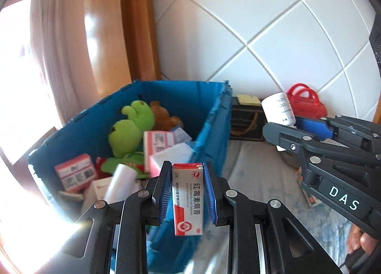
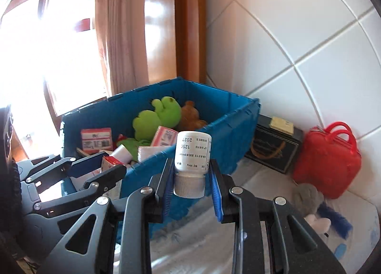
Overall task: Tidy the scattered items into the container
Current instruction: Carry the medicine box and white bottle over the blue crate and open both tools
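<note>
My left gripper (image 1: 188, 174) is shut on a red-and-white ointment box (image 1: 189, 200), held upright over the near rim of the blue crate (image 1: 212, 116). Beside it to the right, my right gripper (image 1: 287, 128) is shut on a white pill bottle (image 1: 278, 108). In the right wrist view the bottle (image 2: 193, 150) sits cap-down between the blue pads of the right gripper (image 2: 191, 171), in front of the crate (image 2: 231, 128). The left gripper (image 2: 104, 163) shows at lower left with its box (image 2: 110, 160). Inside the crate lie a green plush frog (image 1: 129, 128), a brown teddy (image 2: 190, 115) and several red-and-white boxes.
A black box (image 2: 271, 150) topped by a yellow pad and a red handbag (image 2: 328, 157) stand against the white tiled wall right of the crate. A grey and blue plush toy (image 2: 312, 205) lies on the pale sheet. Curtain and bright window are at the left.
</note>
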Tool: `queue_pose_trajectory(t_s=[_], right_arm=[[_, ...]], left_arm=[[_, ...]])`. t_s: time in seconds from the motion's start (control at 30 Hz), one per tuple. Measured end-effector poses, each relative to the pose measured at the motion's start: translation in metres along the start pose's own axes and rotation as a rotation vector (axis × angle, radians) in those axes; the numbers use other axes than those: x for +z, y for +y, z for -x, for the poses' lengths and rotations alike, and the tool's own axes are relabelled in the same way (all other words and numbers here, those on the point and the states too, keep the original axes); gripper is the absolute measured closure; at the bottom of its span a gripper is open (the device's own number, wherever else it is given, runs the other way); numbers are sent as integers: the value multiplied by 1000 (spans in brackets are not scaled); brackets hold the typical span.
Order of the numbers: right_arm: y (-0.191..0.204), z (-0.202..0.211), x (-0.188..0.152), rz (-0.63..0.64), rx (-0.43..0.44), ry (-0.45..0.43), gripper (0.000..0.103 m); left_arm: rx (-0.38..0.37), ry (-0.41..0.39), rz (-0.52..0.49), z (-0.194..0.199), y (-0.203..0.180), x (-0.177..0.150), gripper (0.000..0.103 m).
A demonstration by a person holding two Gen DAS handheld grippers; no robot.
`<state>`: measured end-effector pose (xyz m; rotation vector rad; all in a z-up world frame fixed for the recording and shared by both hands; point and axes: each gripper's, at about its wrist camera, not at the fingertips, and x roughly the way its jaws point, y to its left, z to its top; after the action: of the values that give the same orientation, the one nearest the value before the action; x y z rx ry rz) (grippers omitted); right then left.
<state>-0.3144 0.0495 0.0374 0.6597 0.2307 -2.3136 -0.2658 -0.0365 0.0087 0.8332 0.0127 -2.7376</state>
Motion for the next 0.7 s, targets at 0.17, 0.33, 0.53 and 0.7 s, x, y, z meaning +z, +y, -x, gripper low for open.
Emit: queue_pose_trajectory(t_s=[0.17, 0.33, 0.53, 0.7], right_arm=[[51, -39, 24, 12, 36, 16, 75], [79, -68, 27, 43, 28, 58, 75], [86, -85, 22, 55, -5, 97, 75], [91, -89, 21, 60, -17, 117, 75]], left_arm=[[45, 9, 33, -9, 74, 7, 76], [49, 47, 60, -31, 117, 1, 77], [27, 54, 72, -42, 132, -6, 75], [26, 39, 82, -42, 138, -12, 32]])
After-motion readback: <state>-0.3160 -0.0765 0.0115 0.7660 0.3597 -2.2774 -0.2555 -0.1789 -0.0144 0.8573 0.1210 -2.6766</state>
